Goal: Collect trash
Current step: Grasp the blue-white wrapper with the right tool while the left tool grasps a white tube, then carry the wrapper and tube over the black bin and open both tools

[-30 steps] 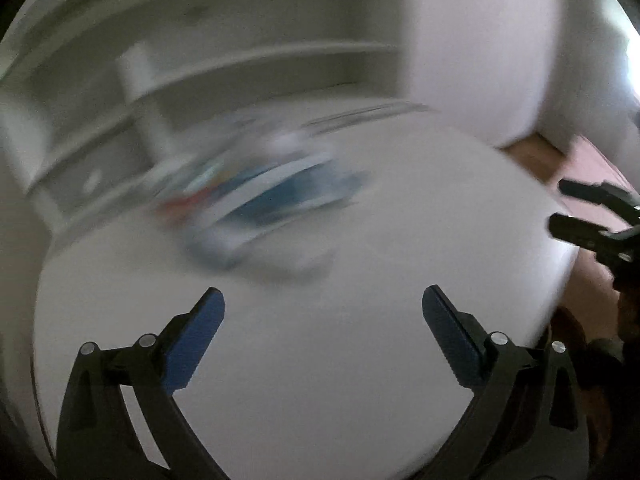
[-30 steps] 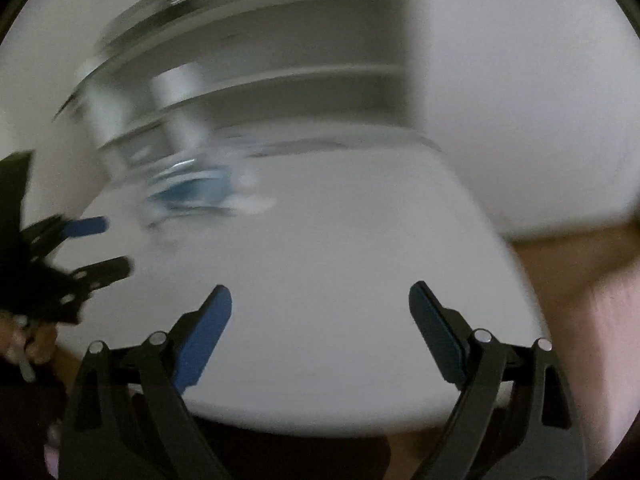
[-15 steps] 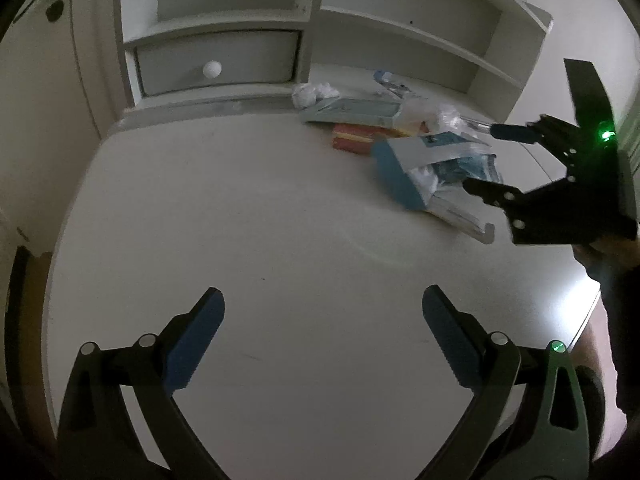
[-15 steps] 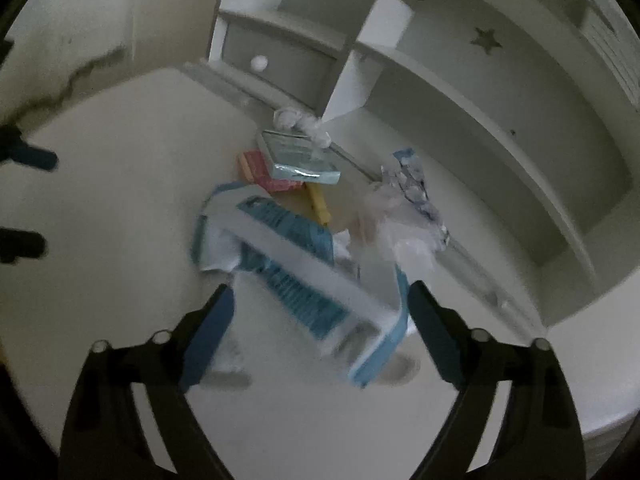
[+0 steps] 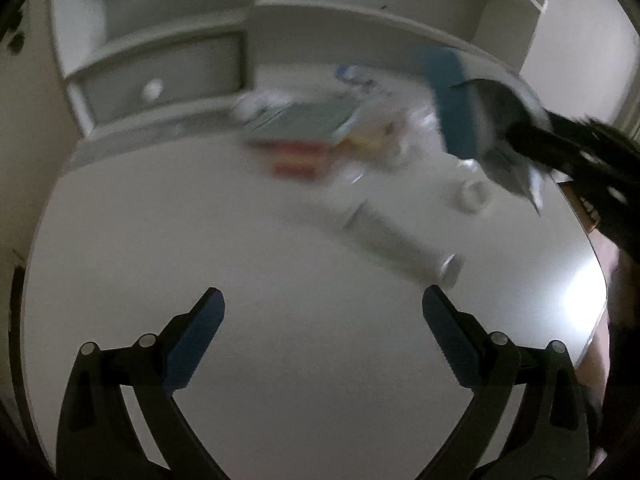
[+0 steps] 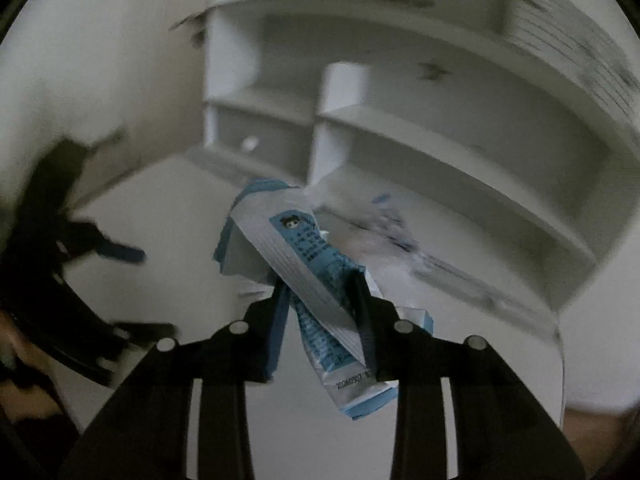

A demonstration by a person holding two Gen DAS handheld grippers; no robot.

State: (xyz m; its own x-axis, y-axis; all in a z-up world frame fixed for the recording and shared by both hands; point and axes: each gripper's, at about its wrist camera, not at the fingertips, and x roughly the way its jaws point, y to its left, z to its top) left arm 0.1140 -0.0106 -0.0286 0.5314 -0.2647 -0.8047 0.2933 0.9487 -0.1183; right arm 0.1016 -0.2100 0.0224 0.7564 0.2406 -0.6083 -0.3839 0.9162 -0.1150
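Both claws differ: right claw [image 6: 322, 304] closing on blue-white carton [image 6: 304, 256], print unreadable; left claw [image 5: 323, 312] wide.

crumpled blue-and-white printed paper carton [image 6: 304, 264] creased between the right gripper [image 6: 320, 300] pads, matt black plastic gripper frames with matt blue pads, smooth matt white painted table [image 5: 280, 340] beneath, smooth white shelf unit [image 6: 440, 140] beyond, clear crinkled plastic wrap [image 6: 392, 228] ahead

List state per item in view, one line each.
Right claw: closing, blue-and-white carton between its pads.
Carton: crumpled, lifted off the table.
Left claw: open, empty, above bare table.
Drawer: shut.
Tube: lying on the table, blurred.
Book: flat near the shelf.
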